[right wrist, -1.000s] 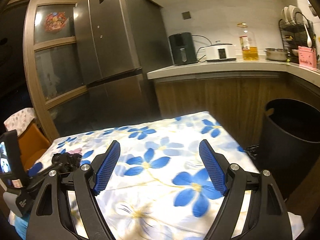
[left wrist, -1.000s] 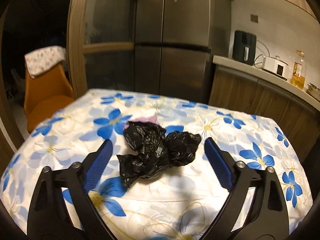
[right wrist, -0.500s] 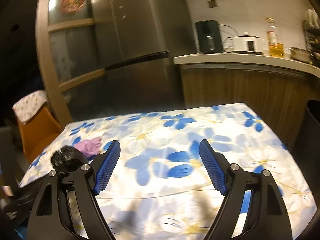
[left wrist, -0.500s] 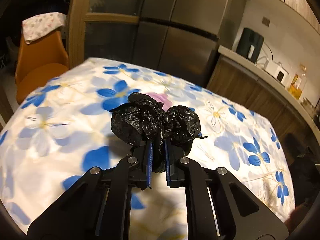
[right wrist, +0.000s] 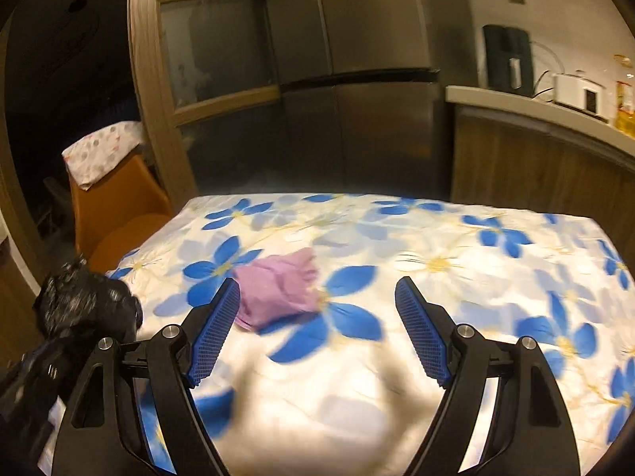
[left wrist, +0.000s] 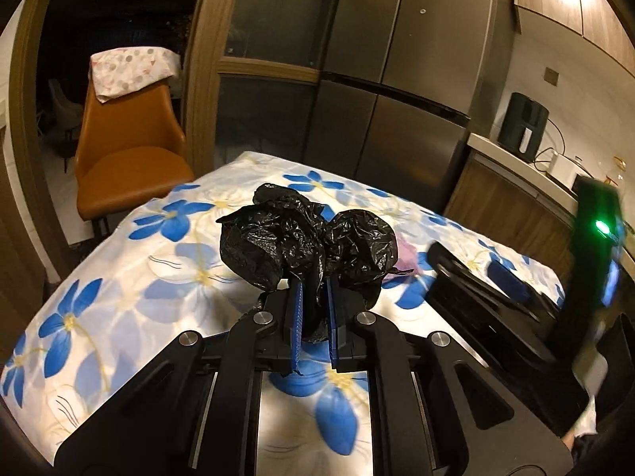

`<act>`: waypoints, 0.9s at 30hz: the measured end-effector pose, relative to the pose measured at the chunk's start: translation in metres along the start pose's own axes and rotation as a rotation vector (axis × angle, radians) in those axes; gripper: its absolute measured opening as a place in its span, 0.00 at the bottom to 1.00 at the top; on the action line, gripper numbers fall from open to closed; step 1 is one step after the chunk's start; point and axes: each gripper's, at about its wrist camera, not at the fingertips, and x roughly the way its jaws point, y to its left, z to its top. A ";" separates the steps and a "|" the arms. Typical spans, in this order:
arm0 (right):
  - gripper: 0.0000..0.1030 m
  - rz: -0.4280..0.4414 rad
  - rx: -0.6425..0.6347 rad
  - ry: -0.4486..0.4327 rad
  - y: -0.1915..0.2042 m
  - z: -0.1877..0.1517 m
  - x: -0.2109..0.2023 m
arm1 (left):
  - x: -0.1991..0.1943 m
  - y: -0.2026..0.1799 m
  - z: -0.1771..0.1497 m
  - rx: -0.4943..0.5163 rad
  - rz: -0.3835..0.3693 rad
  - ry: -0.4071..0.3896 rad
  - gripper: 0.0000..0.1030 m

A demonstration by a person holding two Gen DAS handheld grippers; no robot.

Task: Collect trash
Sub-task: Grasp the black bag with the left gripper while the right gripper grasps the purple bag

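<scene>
My left gripper [left wrist: 314,297] is shut on a crumpled black plastic bag [left wrist: 305,240] and holds it above the flowered tablecloth [left wrist: 158,269]. The bag also shows at the left edge of the right wrist view [right wrist: 85,303]. A crumpled pink paper [right wrist: 279,291] lies on the cloth just ahead of my right gripper [right wrist: 317,305], close to its left finger. The right gripper is open and empty. In the left wrist view the pink paper [left wrist: 405,256] peeks out behind the bag, and the right gripper [left wrist: 480,281] shows blurred at the right.
An orange chair [left wrist: 127,158] with a dotted cloth over its back stands beyond the table's far left corner. A steel fridge [right wrist: 357,79] stands behind the table. A wooden counter [right wrist: 555,150] with appliances runs along the right.
My left gripper has lifted the black bag off the cloth. My right gripper has swung left and come close to the pink paper, still open.
</scene>
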 end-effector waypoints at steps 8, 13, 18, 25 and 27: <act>0.55 0.002 -0.065 0.135 0.026 -0.002 0.044 | -0.001 0.011 0.006 -0.005 -0.011 -0.008 0.09; 0.22 0.021 -0.042 0.179 0.022 -0.005 0.053 | 0.004 0.011 0.007 -0.007 -0.011 0.003 0.09; 0.08 0.031 -0.048 0.158 0.023 -0.004 0.048 | 0.003 0.007 0.007 0.006 -0.003 0.001 0.09; 0.04 0.030 -0.034 0.076 0.010 0.002 0.015 | -0.006 -0.003 0.007 0.024 -0.002 -0.011 0.09; 0.04 0.027 -0.031 0.054 0.004 0.003 0.001 | -0.009 -0.008 0.007 0.031 -0.008 -0.017 0.09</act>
